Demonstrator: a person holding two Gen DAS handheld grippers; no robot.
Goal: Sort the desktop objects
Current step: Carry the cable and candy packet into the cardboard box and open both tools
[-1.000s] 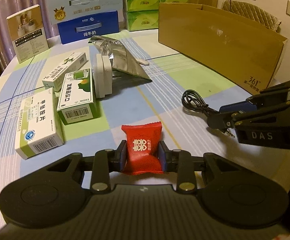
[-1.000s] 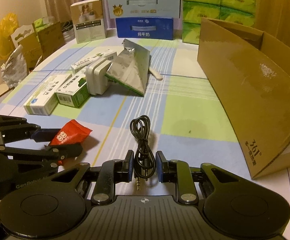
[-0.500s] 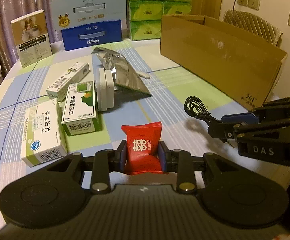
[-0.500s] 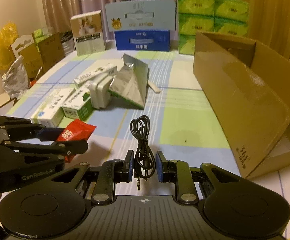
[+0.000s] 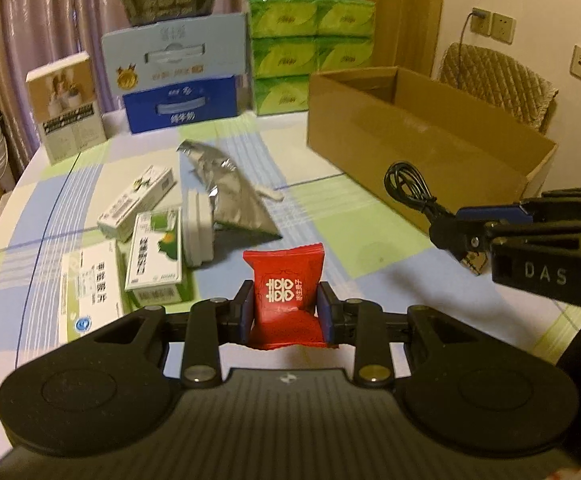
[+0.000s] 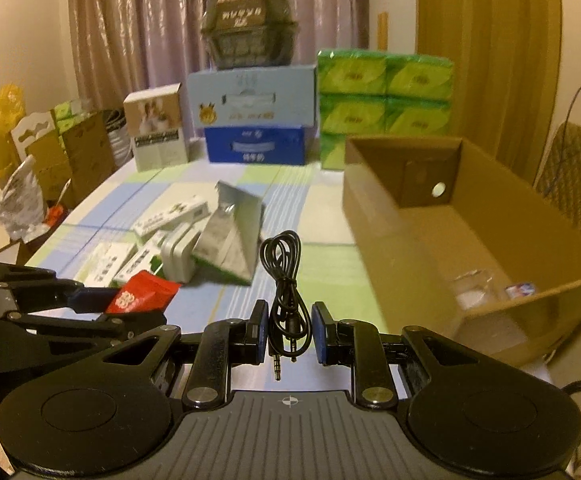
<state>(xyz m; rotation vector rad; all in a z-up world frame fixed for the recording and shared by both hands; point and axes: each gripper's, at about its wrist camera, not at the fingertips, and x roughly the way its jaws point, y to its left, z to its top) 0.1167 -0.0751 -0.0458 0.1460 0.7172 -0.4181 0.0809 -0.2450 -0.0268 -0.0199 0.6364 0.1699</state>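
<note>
Still on the table: medicine boxes (image 5: 152, 256), a white adapter (image 5: 197, 232) and a silver foil pouch (image 5: 230, 196) lie clustered at my left, unsorted.
My left gripper (image 5: 286, 312): clamped on the red candy packet (image 5: 286, 296), lifted off the checked tablecloth (image 5: 330, 216).
My right gripper (image 6: 288, 332): the audio cable (image 6: 284, 276) hangs between my pads, plugs dangling; jaws look slightly apart, so I cannot tell whether I truly pinch it.
Cardboard box (image 6: 390, 240): open at my right, a few small items already lying inside.
Progress: I judge it early to midway; both loads await dropping in, then the cluster.
</note>
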